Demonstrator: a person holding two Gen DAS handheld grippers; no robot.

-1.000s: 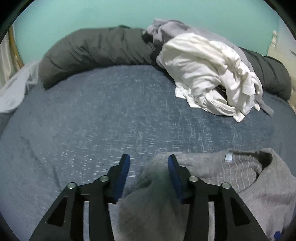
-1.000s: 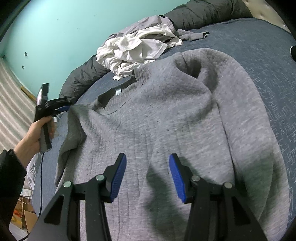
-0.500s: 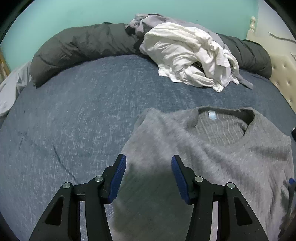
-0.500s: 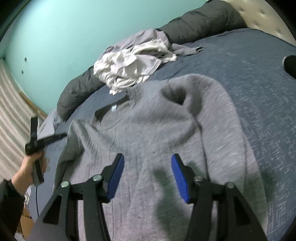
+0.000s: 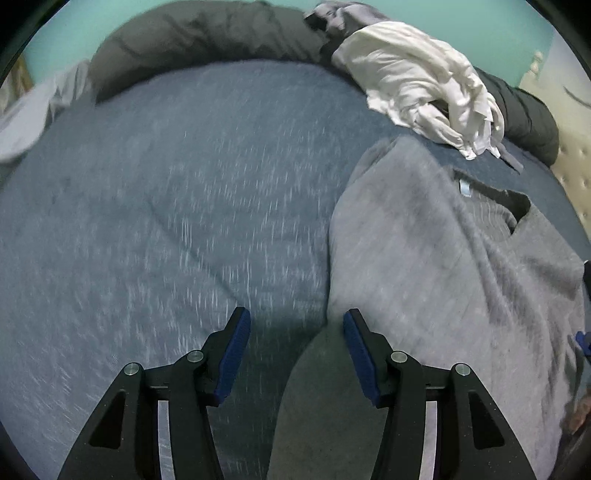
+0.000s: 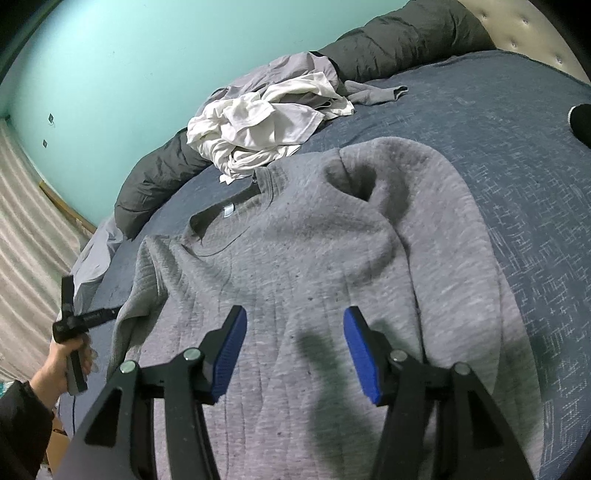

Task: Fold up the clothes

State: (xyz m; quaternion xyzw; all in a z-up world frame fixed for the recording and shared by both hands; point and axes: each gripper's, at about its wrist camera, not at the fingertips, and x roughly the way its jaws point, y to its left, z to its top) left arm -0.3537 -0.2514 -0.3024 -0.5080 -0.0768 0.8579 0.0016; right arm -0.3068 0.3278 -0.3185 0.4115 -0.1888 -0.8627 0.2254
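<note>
A grey sweatshirt (image 6: 325,258) lies spread on the bed, neck opening and label away from me, with a rumpled hump at its far right shoulder. My right gripper (image 6: 293,332) hovers open over the sweatshirt's body with nothing pinched. My left gripper (image 5: 297,332) is open above the garment's left edge. Bare sheet lies under its left pad, and the grey sleeve (image 5: 325,406) runs beneath its right pad, not gripped. In the right wrist view a hand (image 6: 62,354) holds the left gripper (image 6: 107,314) beside that sleeve. In the left wrist view the sweatshirt (image 5: 443,277) fills the right side.
The blue-grey sheet (image 5: 166,203) covers the bed. A heap of white and light grey clothes (image 6: 266,122) sits at the far side against a dark grey rolled duvet (image 5: 203,37). A tufted beige headboard (image 6: 517,29) lies right, a curtain (image 6: 22,240) left.
My left gripper let the sleeve out from between its jaws, then swung across the sweatshirt and sank to its left edge. The right gripper stayed in place, its jaws slightly wider.
</note>
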